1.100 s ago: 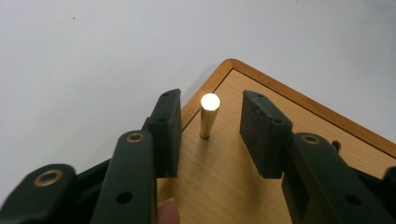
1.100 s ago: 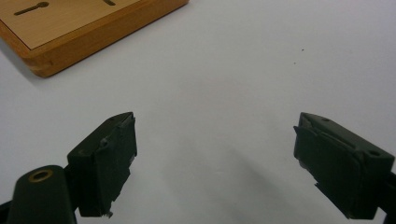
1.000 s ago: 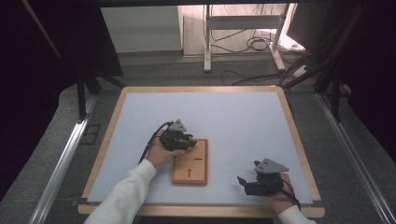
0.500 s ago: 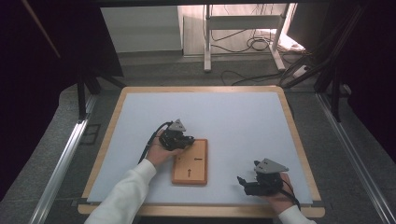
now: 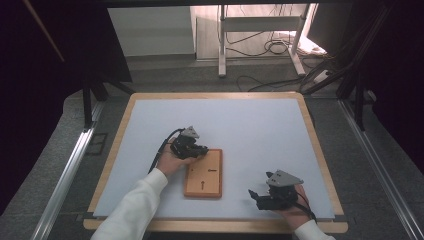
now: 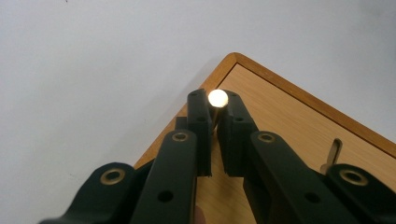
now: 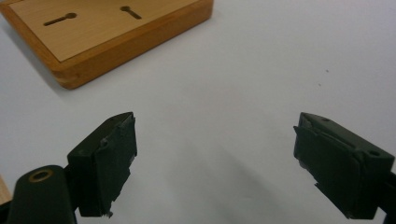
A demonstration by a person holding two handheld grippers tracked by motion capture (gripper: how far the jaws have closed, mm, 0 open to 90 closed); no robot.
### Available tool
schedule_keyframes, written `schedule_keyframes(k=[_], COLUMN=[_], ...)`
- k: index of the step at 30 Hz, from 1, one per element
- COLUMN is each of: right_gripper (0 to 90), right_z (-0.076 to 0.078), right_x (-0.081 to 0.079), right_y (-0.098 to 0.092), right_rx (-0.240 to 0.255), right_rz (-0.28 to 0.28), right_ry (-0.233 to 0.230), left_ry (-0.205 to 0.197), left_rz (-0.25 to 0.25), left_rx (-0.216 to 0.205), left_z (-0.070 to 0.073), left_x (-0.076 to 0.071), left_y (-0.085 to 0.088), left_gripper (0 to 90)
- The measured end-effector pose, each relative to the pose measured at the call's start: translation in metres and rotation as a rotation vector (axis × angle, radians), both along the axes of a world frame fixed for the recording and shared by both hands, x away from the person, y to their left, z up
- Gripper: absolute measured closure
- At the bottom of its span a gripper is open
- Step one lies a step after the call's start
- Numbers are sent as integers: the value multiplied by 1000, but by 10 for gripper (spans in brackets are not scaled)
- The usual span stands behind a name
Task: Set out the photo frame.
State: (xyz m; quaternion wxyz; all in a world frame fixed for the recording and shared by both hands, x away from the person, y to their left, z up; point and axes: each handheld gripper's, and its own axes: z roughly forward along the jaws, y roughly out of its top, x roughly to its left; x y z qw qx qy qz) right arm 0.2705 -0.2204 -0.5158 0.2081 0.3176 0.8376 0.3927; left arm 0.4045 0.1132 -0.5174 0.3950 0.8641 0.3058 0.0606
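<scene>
The small peg (image 6: 217,99), a thin brass-coloured shaft with a round pale head that glints, stands at the near-left corner of the wooden board (image 5: 204,173). It sits right between the pads of the left gripper (image 6: 215,122), whose jaws have just been closing and now pinch the shaft with only a narrow gap left between them. From the gripper the peg lies straight ahead along the jaws, its long axis rising off the board's face, so any pull would run along that shaft. The left hand (image 5: 170,162) is the nearer one by far.

The board is a flat rectangular block of light wood with a darker rounded rim, smooth on top, cut with 2 keyhole slots (image 7: 60,19). It lies on the matte pale-blue worktop (image 5: 240,125), long side running away from the person.

The right gripper (image 7: 215,158) rests well apart to the right, jaws spread wide and empty.
</scene>
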Motion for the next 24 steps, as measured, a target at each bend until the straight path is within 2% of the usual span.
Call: schedule_keyframes(k=[6,12,16,19,24], right_gripper=[132,132,132,132,132], right_z=[2,1,3,4,3], right_x=[-7,-9,-7,-8,-8], right_y=[16,22,23,26,36], right_rx=[-36,-40,-21,-16,-48], right_rz=[52,72,72,82,121], right_ry=[-27,-28,-26,-34,-46], left_ry=[20,36,59,71,96], left_rz=[5,0,8,9,9], left_rx=[-3,-14,-22,-11,-31], left_z=[0,0,0,2,1], left_x=[1,3,4,5,7], left_y=[0,1,2,1,4], left_gripper=[844,840,835,833,826])
